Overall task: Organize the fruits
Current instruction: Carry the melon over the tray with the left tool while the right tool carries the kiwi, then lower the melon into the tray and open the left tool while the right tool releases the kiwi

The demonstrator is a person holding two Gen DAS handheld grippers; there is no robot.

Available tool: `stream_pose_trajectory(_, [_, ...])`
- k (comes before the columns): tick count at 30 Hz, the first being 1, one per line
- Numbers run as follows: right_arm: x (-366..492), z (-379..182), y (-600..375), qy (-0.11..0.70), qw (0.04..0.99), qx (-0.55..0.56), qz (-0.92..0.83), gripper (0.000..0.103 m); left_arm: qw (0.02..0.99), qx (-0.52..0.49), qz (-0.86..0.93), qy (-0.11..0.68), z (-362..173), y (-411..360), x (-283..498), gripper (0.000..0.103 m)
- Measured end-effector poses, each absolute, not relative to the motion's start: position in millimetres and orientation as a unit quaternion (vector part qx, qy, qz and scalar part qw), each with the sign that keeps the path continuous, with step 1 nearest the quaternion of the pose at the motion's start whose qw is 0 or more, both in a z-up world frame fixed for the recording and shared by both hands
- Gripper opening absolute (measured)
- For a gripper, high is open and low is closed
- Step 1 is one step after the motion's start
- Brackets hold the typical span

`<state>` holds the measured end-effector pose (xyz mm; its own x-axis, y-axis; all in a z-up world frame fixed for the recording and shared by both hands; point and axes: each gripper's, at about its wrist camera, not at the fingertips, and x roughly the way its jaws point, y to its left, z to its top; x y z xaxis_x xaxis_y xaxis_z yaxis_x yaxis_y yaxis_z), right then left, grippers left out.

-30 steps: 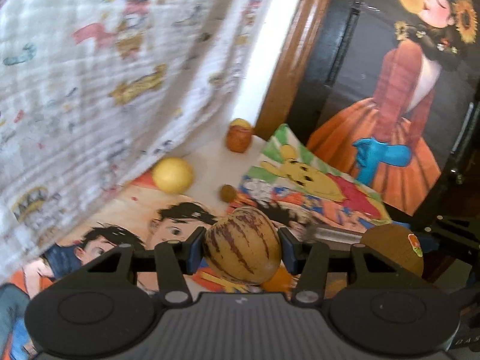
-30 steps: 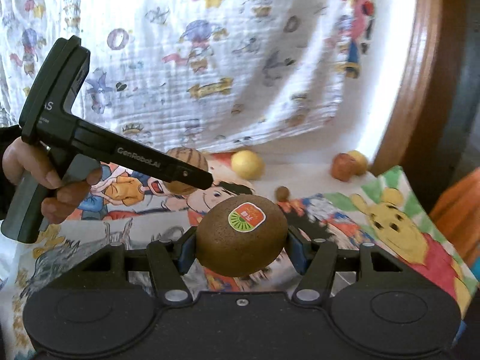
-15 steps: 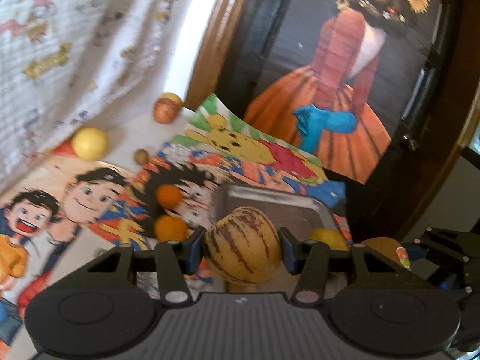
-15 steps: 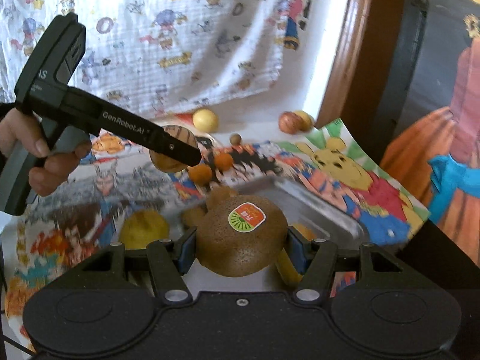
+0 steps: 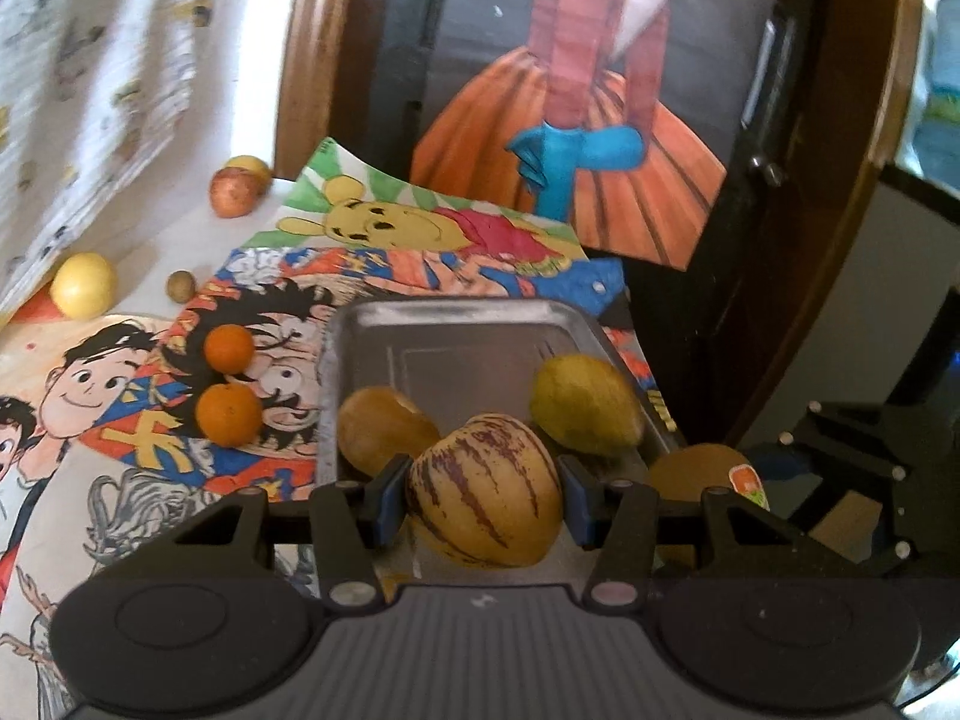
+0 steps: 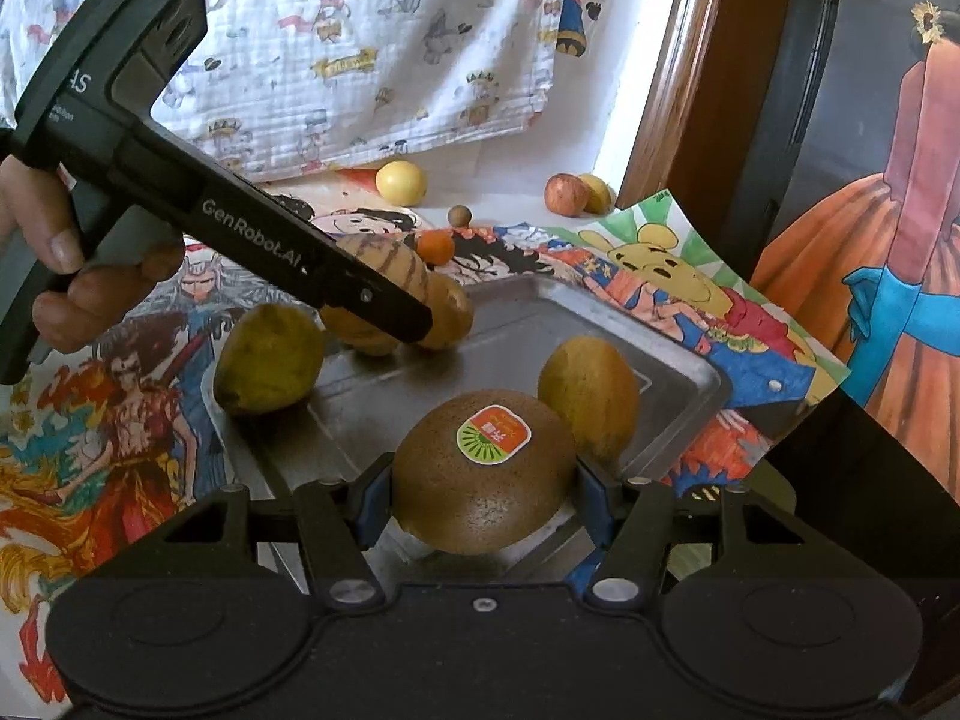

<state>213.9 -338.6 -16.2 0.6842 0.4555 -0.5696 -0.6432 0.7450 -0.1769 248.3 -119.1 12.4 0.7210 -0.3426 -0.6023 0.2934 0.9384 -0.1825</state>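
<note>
Holding a striped yellow fruit [image 5: 485, 489] tight between its two fingers, the left gripper [image 5: 485, 495] hangs over the near end of the metal tray [image 5: 456, 330]. The fingers are closed in on both sides of the fruit. From the right wrist view, a hand [image 6: 66, 276] grips the handle of this gripper, and the striped fruit peeks out behind its black arm, above the tray's far left corner.

The right gripper [image 6: 483, 489] is squeezed shut on a brown kiwi [image 6: 483, 474] with a green and orange sticker on top. The kiwi sits over the near edge of the tray.

In the tray lie a yellow-green fruit [image 5: 585, 405] on the right and a brownish-yellow fruit [image 5: 384, 432] on the left. Another yellow-green fruit [image 6: 270, 360] rests at the tray's left rim.

The tray stands on a bench covered with bright cartoon pictures [image 5: 384, 228]. Two small oranges [image 5: 228, 384] sit just left of the tray, one touching the other. Farther back are a yellow ball-shaped fruit [image 5: 84, 285], a small brown nut-like thing [image 5: 180, 286], and a reddish apple [image 5: 234, 193] with a yellow fruit [image 5: 251, 165] right behind it. A cloth with little drawings [image 6: 360, 42] hangs at the back.
</note>
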Motion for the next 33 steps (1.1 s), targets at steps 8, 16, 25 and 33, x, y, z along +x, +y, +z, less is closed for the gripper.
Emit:
stream_pose_trajectory(8, [213.7, -23.0, -339.5, 0.25, 0.897, -0.196, 0.307, 0.062, 0.922, 0.021, -0.173, 0.347, 3.4, -136.0, 251.9, 0.056])
stream_pose_trajectory(16, [214.2, -28.6, -337.6, 0.251, 0.894, -0.207, 0.309, 0.062, 0.909, 0.089, -0.166, 0.372, -7.5, -150.2, 255.2, 0.056])
stream_pose_trajectory(25, [215.6, -33.7, -337.6, 0.257, 0.89, -0.215, 0.31, 0.063, 0.901, 0.101, -0.169, 0.387, -10.8, -152.6, 258.1, 0.056])
stream_pose_trajectory(33, [216.0, -33.6, -338.5, 0.259, 0.89, -0.215, 0.306, 0.064, 0.897, 0.103, -0.169, 0.396, -9.2, -153.5, 260.1, 0.063])
